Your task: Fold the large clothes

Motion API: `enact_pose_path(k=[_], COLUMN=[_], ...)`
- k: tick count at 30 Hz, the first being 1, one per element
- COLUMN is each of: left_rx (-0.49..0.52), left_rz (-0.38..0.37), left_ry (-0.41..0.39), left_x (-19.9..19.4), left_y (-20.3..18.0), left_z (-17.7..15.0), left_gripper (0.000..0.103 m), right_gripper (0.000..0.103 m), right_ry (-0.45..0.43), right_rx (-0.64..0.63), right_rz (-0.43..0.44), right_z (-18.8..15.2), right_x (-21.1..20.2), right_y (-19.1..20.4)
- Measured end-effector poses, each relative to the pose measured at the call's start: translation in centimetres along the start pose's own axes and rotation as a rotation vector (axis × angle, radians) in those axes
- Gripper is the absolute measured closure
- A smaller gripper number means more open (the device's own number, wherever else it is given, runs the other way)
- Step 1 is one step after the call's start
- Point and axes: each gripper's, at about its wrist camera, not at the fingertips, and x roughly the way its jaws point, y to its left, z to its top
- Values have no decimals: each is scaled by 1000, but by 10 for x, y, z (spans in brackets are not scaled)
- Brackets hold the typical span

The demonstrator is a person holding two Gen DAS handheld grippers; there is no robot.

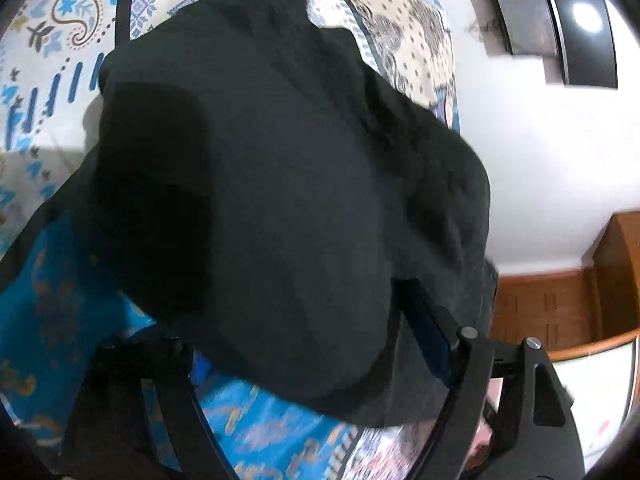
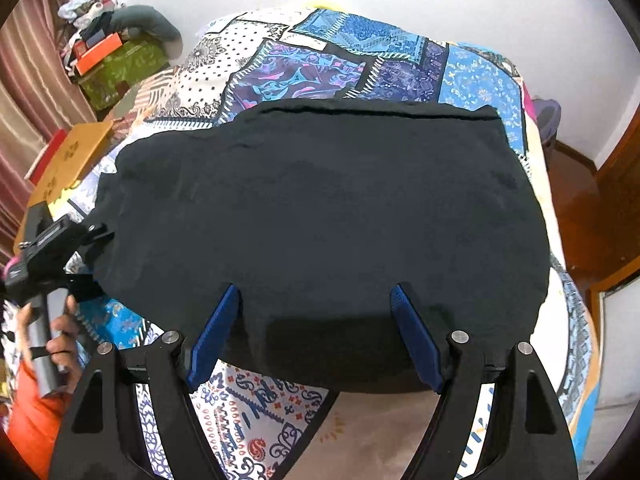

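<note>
A large black garment (image 2: pixel 320 216) lies spread flat over a patchwork bedspread (image 2: pixel 360 60). My right gripper (image 2: pixel 316 300) is open above the garment's near edge, its blue pads (image 2: pixel 216 332) wide apart and empty. My left gripper (image 2: pixel 92 240) shows at the garment's left edge in the right wrist view. In the left wrist view the black garment (image 1: pixel 280 184) fills the middle and drapes over my left gripper (image 1: pixel 320 360), hiding its fingertips; one blue pad (image 1: pixel 428 320) shows under the cloth.
A yellow box (image 2: pixel 72 160) lies on the bed's left side. A green box (image 2: pixel 120 68) with piled items stands beyond. Curtain (image 2: pixel 24 92) at the left. Wooden floor (image 2: pixel 576 200) and door (image 2: pixel 624 152) at the right. White wall (image 1: pixel 540 152).
</note>
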Motion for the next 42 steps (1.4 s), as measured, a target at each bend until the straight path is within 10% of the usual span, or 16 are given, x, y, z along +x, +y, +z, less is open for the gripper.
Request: enact_pose_path(k=[7, 13, 28, 34, 42], left_rx=[-17, 166, 730, 961, 1089], left_rz=[116, 271, 451, 486, 416], left_ry=[-124, -178, -516, -485, -327], left_x=[9, -9, -142, -121, -64], left_y=[-17, -59, -165, -198, -230], left_z=[5, -1, -77, -120, -171], left_gripper=[46, 70, 76, 76, 76], right_gripper=[27, 27, 25, 28, 27], right_ry=[17, 21, 114, 163, -18], right_rx=[-3, 10, -73, -178, -2], right_rz=[9, -12, 200, 225, 82], right_z=[-2, 3, -4, -20, -46], right_x=[1, -13, 19, 31, -51], right_y=[4, 7, 118, 142, 33])
